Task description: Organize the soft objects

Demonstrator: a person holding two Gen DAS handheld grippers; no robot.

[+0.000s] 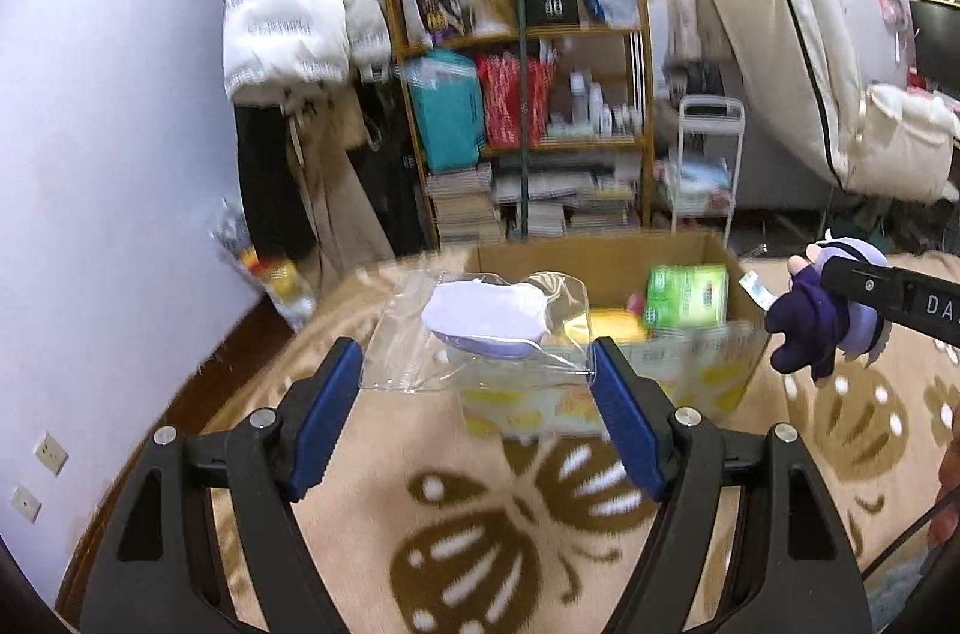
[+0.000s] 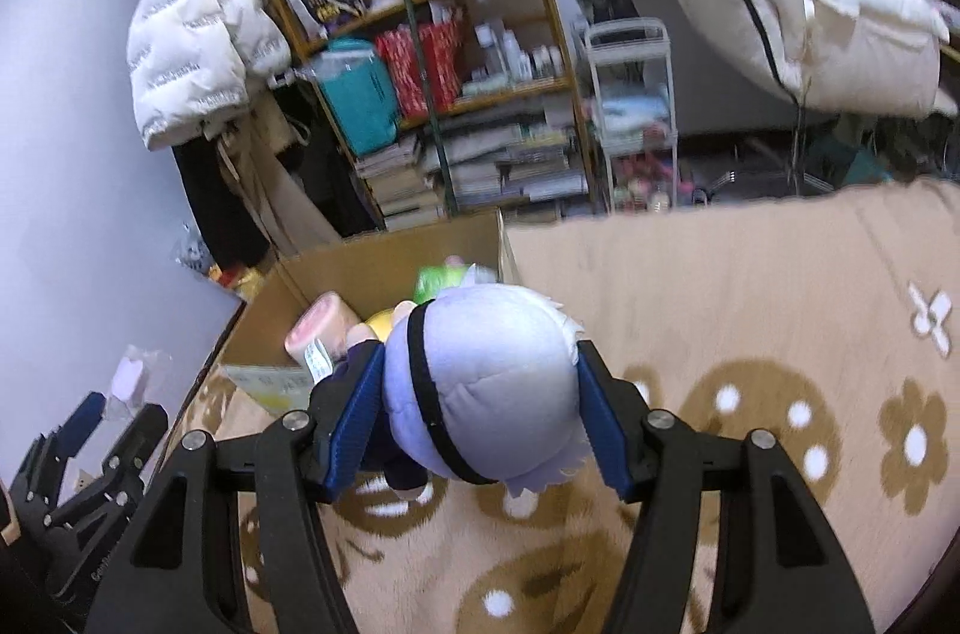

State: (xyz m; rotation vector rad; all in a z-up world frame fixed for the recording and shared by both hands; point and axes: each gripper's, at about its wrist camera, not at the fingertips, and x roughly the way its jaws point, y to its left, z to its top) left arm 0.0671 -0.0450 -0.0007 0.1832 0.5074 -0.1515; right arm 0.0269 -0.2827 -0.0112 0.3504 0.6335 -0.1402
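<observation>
Nearby, the left gripper point(image 1: 480, 382) is gripping a clear bagged plush point(image 1: 480, 322) just before the cardboard box point(image 1: 600, 256), while the right gripper point(image 2: 480, 406), clenched on a plush doll point(image 2: 480, 382), is hanging beside its open top.

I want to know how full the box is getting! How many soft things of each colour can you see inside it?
Inside the cardboard box:
Green pack: 1
Yellow thing: 1
Pink roll: 1
Total: 3
More may be hidden behind the plush doll and the clear bag held in the tongs.
</observation>
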